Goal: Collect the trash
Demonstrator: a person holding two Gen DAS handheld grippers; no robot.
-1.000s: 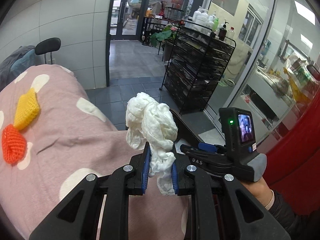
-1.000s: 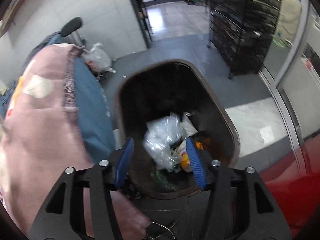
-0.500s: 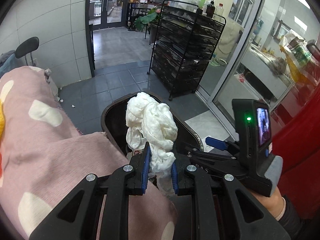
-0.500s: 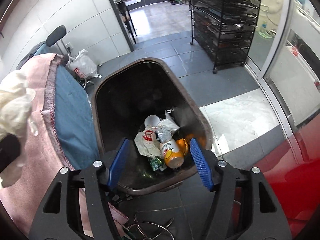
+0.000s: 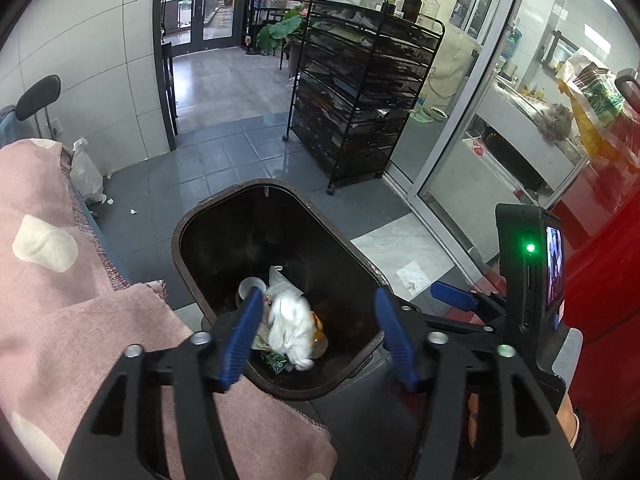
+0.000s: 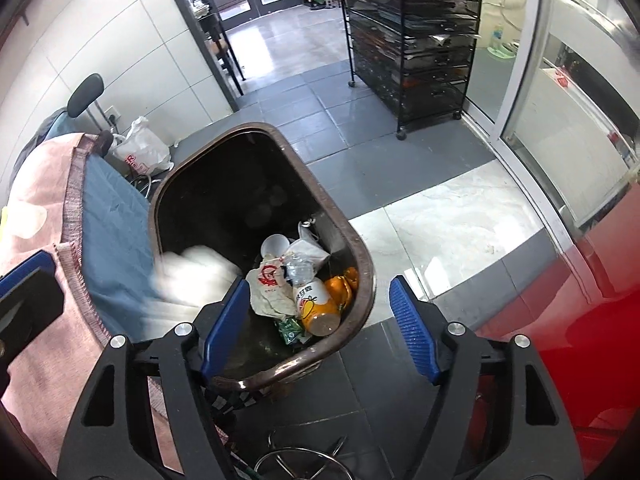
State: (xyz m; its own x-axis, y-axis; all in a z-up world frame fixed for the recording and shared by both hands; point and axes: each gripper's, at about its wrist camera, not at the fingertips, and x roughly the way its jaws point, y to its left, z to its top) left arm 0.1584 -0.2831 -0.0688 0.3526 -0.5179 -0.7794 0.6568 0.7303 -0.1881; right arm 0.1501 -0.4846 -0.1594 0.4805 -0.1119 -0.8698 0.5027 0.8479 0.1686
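Note:
A dark brown trash bin (image 5: 276, 188) stands on the floor beside the pink-covered table; it also shows in the right wrist view (image 6: 362, 256). My left gripper (image 5: 320, 336) is open above the bin's near rim. A crumpled white tissue (image 5: 290, 330) is blurred in mid-fall below it; in the right wrist view the tissue (image 6: 192, 276) is a white blur at the bin's left rim. My right gripper (image 6: 320, 324) is open and empty over the bin. Inside lie an orange bottle (image 6: 318, 306), a printed bag (image 6: 270, 288) and a white cup (image 6: 275, 245).
A pink tablecloth with white spots (image 5: 60, 312) lies at left. A black wire rack (image 5: 360, 92) stands beyond the bin. A white plastic bag (image 6: 140, 152) sits on the floor by the wall. A red surface (image 6: 580, 320) is at right.
My left gripper moved right from the table to above the bin, opened and let go of the white tissue, which is falling in. The right gripper stayed open over the bin.

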